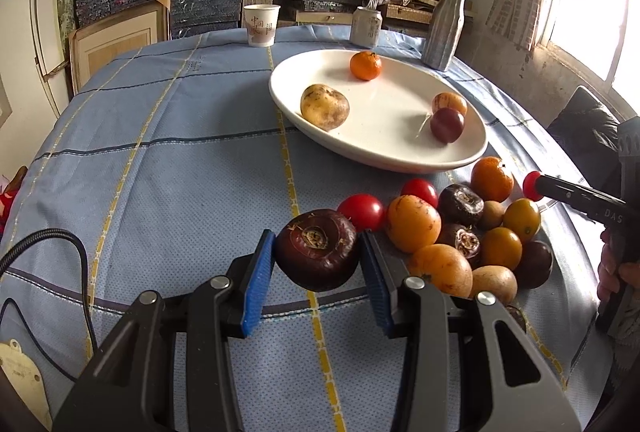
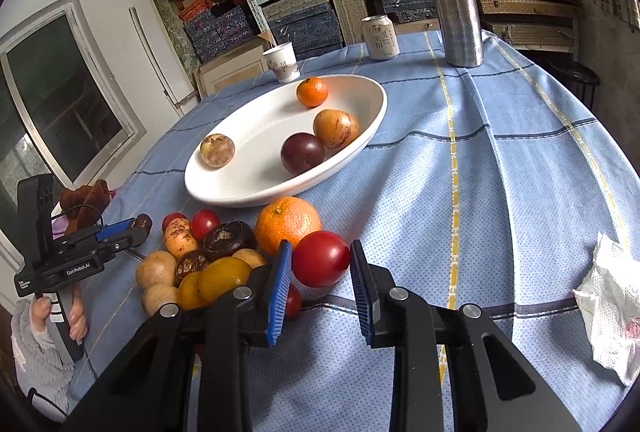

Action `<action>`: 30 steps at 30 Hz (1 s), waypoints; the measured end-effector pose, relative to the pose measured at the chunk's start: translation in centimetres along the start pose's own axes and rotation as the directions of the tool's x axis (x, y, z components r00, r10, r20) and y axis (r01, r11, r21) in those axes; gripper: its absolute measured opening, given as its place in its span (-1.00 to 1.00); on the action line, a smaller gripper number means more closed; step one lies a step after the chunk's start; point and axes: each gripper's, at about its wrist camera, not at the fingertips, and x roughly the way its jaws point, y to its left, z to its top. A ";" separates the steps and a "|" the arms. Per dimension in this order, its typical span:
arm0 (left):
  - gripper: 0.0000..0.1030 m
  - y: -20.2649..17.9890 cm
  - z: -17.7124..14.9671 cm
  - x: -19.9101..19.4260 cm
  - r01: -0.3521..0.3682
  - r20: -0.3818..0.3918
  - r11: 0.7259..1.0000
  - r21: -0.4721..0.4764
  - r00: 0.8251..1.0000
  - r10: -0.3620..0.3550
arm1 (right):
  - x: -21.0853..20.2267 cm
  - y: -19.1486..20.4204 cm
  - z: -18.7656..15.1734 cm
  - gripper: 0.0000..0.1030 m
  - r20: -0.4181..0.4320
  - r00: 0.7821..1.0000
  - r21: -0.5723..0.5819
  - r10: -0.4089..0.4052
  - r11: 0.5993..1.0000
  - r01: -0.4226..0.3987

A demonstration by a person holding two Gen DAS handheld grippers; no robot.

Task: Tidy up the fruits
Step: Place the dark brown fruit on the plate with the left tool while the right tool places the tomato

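A dark brown bulb [image 1: 317,255] is clamped between the jaws of the left gripper [image 1: 318,260], at 6 o'clock in the left wrist view. A red tomato [image 2: 321,258] is clamped likewise in the right gripper [image 2: 320,264]. Both are held just above the blue checked surface [image 1: 180,172]. At about 3 o'clock from the bulb, a heap of loose fruit [image 1: 472,232] is left unsorted. Farther off, toward 1 o'clock, four fruits are seen inside the white dish [image 1: 384,152]. The task is judged less than half done; most pieces are yet to be moved.
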 end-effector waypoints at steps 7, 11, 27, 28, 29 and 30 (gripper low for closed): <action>-0.18 0.7 5.1 -0.2 -0.004 0.025 1.000 -0.023 1.000 0.004 | -0.4 0.6 2.8 -0.42 -0.008 1.000 -0.029 0.014 0.999 -0.014; -0.18 0.2 9.8 1.8 -0.024 0.028 1.000 -0.003 0.999 0.024 | -0.3 2.4 7.2 -0.42 0.011 1.000 -0.104 -0.019 0.994 0.020; -0.13 -0.1 15.7 14.2 0.047 -0.106 0.997 -0.065 0.993 -0.054 | 13.0 4.8 12.6 -0.36 -0.123 0.992 -0.140 -0.027 0.990 0.009; 0.01 -0.1 15.6 14.3 0.054 -0.100 0.996 -0.069 0.993 -0.061 | 13.0 4.6 12.6 -0.21 -0.118 0.993 -0.134 -0.021 0.991 0.005; 0.09 0.0 15.6 14.2 0.057 -0.093 0.996 -0.072 0.994 -0.064 | 12.7 4.4 12.6 -0.14 -0.114 0.993 -0.125 -0.019 0.992 0.005; 0.22 0.0 15.6 14.0 0.060 -0.085 0.996 -0.073 0.994 -0.066 | 12.4 4.3 12.7 -0.14 -0.108 0.994 -0.118 -0.019 0.993 0.006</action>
